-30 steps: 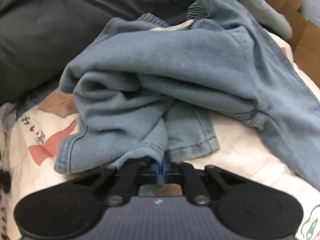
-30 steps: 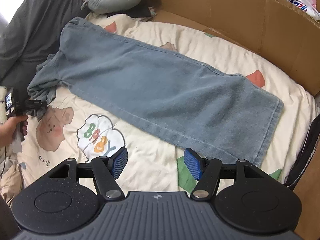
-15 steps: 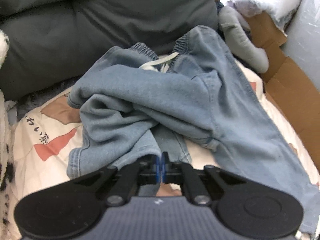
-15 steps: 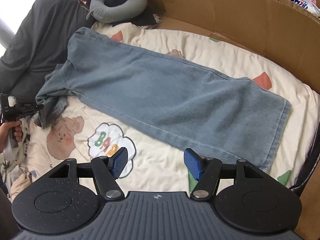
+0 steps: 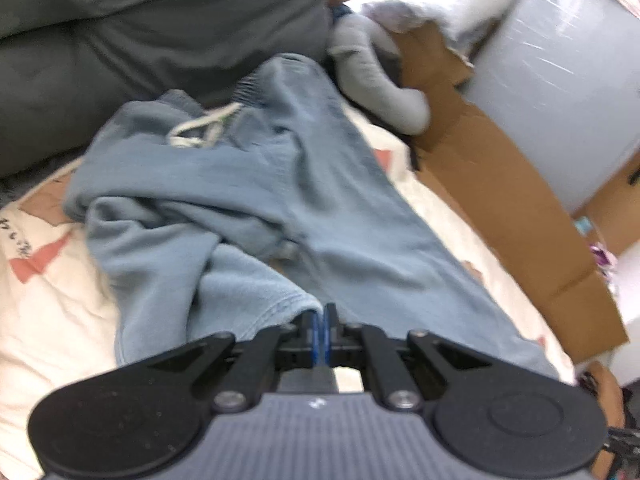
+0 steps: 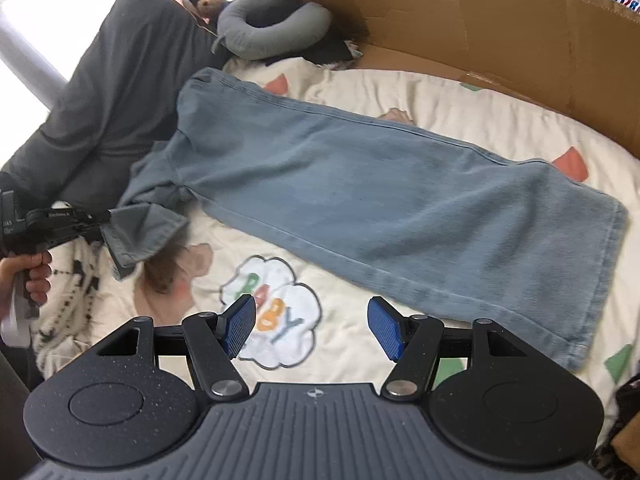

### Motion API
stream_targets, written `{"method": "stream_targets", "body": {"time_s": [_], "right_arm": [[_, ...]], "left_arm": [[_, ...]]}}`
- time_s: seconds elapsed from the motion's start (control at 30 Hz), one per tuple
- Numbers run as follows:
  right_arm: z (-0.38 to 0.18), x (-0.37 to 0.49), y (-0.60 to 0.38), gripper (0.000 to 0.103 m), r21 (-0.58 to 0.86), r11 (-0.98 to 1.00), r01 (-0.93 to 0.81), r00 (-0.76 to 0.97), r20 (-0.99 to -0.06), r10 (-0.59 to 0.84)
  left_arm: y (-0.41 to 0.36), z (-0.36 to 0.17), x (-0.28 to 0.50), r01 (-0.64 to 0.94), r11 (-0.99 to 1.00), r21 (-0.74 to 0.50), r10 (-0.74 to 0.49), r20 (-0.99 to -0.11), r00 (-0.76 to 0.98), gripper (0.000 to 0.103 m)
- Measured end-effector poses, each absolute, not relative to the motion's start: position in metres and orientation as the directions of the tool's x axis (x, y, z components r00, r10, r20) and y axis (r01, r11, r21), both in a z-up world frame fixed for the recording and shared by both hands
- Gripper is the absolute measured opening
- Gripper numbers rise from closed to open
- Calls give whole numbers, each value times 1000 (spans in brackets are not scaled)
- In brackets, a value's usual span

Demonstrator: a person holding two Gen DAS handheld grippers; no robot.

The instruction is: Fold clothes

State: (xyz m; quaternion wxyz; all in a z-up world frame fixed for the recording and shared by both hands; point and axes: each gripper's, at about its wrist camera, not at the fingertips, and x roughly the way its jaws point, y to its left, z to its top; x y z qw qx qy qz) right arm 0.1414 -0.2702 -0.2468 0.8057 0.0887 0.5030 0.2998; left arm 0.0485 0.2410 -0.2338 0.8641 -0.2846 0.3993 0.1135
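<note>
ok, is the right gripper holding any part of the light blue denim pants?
No, the right gripper is open over the cream printed bedsheet, nothing between its blue pads, short of the light blue denim pants.

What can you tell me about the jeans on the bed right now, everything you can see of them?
The jeans are light blue, soft denim, with an elastic gathered waistband and a white drawstring. One leg lies flat and straight across the cream printed bedspread, its hem nearest the open right gripper, which touches nothing. The other leg is bunched and twisted near the waist; the left gripper is shut on its hem, lifting it off the bed. The waist rests against a dark grey cushion.
</note>
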Motion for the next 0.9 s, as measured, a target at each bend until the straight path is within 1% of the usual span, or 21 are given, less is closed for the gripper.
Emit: {"method": "stream_targets", "body": {"time_s": [0.23,0.4,0.57,0.77,0.9], "right_arm": [[-256,139,-273,68,509,778,-369,312,-720,620],[-260,137,-280,68,585,743,-326,310,-676,668],[-260,137,-290,68,653,703,-283,334,-620,710],[-271,136,-293,68,700,670,-248,326,-591,738],[-277,137,-294,69,773,604,-194,312,-535,785]], "left_arm": [[197,-217,61,-304,840,-450,-152,-732,664,2],[169,-210,74,-250,841,-480,-219,-724,654,2],[145,-199,86,-194,853,-485,-259,-716,648,2],[127,-182,96,-122,855,-504,-313,-689,653,2],[114,-174,102,-66,848,-525,-364,-669,648,2]]}}
